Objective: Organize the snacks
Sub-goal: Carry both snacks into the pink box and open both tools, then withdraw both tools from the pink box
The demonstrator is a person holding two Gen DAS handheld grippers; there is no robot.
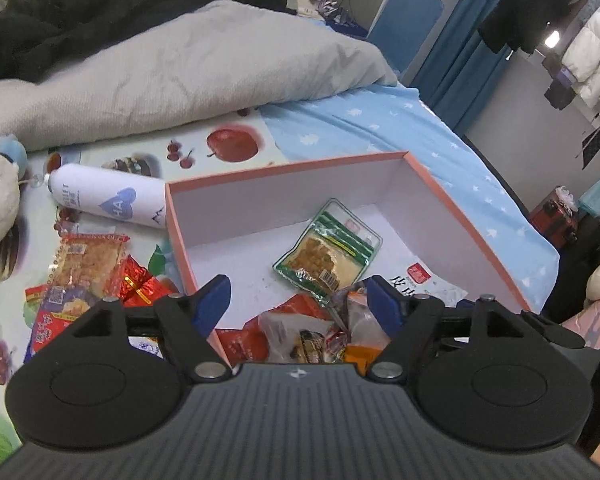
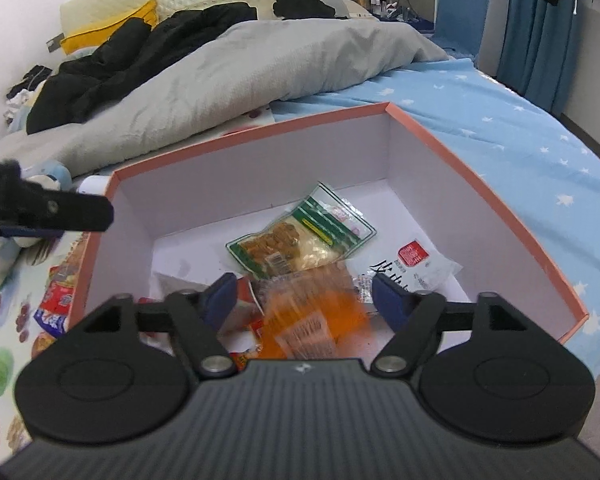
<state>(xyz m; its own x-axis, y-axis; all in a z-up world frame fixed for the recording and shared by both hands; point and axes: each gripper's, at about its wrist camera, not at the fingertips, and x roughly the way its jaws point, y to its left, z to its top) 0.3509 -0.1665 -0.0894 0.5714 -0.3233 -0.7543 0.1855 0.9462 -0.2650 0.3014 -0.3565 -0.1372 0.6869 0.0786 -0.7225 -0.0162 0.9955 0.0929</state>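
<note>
Left wrist view: left gripper (image 1: pixel 300 292) jaws spread, nothing clamped, over near end of pink box (image 1: pixel 472 224) on bed. Green snack pkt (image 1: pixel 328 252) flat on box floor; more snack pkts (image 1: pixel 88 272) outside box at left. Right wrist view: right gripper (image 2: pixel 304 292) jaws apart, not gripping; blurred orange pkt (image 2: pixel 312 316) between/below them inside box.

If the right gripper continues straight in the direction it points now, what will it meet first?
Most likely the blurred orange snack packet, which sits between the open fingers of the right gripper without being pressed, inside the pink box. Depth is unclear, so whether the packet is still falling I cannot tell.
</note>
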